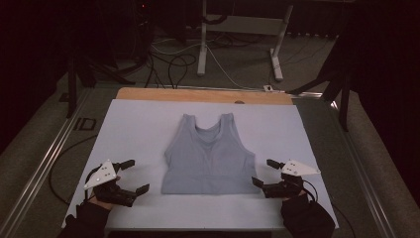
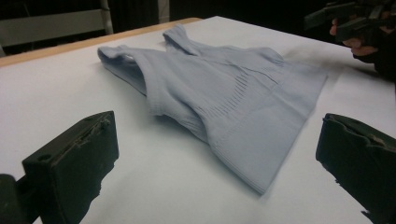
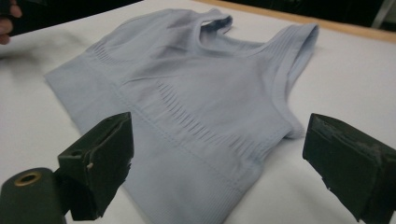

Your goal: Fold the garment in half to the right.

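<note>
A pale blue sleeveless top point(image 1: 208, 156) lies flat in the middle of the white table sheet point(image 1: 138, 124), straps toward the far edge. My left gripper point(image 1: 134, 176) rests on the sheet just left of the top's lower left corner, jaws wide apart and empty. My right gripper point(image 1: 265, 172) sits just right of the lower right corner, also open and empty. In the left gripper view the top point(image 2: 233, 93) lies ahead between the black jaws, with the other hand's gripper point(image 2: 345, 18) beyond. In the right gripper view the top's hem corner point(image 3: 201, 186) is close between the jaws.
A wooden strip point(image 1: 203, 95) runs along the table's far edge. Metal rails point(image 1: 39, 168) flank both sides. On the floor behind are cables point(image 1: 173, 62) and a white desk frame point(image 1: 240, 29). Bare sheet surrounds the top on all sides.
</note>
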The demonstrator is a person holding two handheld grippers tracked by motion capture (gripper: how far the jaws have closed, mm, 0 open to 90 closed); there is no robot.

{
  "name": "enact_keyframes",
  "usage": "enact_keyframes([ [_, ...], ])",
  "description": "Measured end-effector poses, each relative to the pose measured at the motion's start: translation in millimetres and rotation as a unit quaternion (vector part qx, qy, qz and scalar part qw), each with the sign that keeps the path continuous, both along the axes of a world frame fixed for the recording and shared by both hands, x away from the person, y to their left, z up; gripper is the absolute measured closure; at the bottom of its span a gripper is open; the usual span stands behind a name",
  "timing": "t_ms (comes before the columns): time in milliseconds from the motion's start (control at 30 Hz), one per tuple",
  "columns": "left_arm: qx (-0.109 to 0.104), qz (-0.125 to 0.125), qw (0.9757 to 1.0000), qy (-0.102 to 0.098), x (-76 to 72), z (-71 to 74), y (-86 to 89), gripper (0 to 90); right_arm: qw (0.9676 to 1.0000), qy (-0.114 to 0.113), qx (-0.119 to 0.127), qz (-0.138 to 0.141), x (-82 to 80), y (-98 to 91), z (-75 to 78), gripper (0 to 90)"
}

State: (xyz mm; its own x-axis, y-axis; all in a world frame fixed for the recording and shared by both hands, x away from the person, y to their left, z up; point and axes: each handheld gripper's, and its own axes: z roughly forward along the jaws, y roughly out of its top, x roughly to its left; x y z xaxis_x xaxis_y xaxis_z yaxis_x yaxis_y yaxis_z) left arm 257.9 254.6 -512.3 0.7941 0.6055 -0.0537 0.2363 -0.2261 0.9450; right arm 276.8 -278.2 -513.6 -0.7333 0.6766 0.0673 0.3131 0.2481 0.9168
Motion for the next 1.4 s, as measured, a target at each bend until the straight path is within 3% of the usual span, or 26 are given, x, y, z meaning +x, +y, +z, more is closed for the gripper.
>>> enact_keyframes([
  [233, -0.001, -0.001, 1.0000, 0.002, 0.6, 0.3, 0.3, 0.0, 0.9999, 0.003, -0.016, 0.007, 0.0, 4.9, -1.6, 9.0],
  [267, 0.004, -0.002, 1.0000, 0.001, 0.5, 0.5, -0.4, 0.0, 0.9996, -0.001, -0.028, 0.008, -0.1, 6.1, -2.2, 9.0],
  [633, 0.007, -0.008, 0.9999, 0.004, 0.8, 6.1, -4.0, 0.0, 0.9995, -0.006, -0.032, 0.007, -1.7, 8.1, 1.8, 9.1],
  [767, 0.008, 0.000, 1.0000, -0.002, 0.8, 12.2, -5.8, 0.0, 0.9999, 0.004, -0.010, 0.013, -1.6, 10.3, 10.7, 9.0],
  [833, 0.006, -0.002, 1.0000, -0.002, 1.7, 17.0, -5.7, 0.0, 0.9997, -0.003, -0.021, 0.012, -2.2, 13.6, 16.0, 9.0],
  [1067, 0.012, -0.008, 0.9999, -0.001, 2.2, 32.4, -6.8, 0.0, 0.9995, -0.016, -0.024, 0.014, 1.4, 19.0, 32.7, 9.0],
  [1267, 0.022, -0.014, 0.9996, 0.000, 5.7, 43.4, -12.3, 0.0, 0.9992, -0.032, -0.019, 0.015, 12.4, 26.0, 52.1, 9.1],
  [1400, 0.029, -0.015, 0.9995, 0.002, 7.7, 50.2, -18.4, 0.0, 0.9980, -0.050, -0.028, 0.026, 22.5, 34.6, 66.0, 9.1],
])
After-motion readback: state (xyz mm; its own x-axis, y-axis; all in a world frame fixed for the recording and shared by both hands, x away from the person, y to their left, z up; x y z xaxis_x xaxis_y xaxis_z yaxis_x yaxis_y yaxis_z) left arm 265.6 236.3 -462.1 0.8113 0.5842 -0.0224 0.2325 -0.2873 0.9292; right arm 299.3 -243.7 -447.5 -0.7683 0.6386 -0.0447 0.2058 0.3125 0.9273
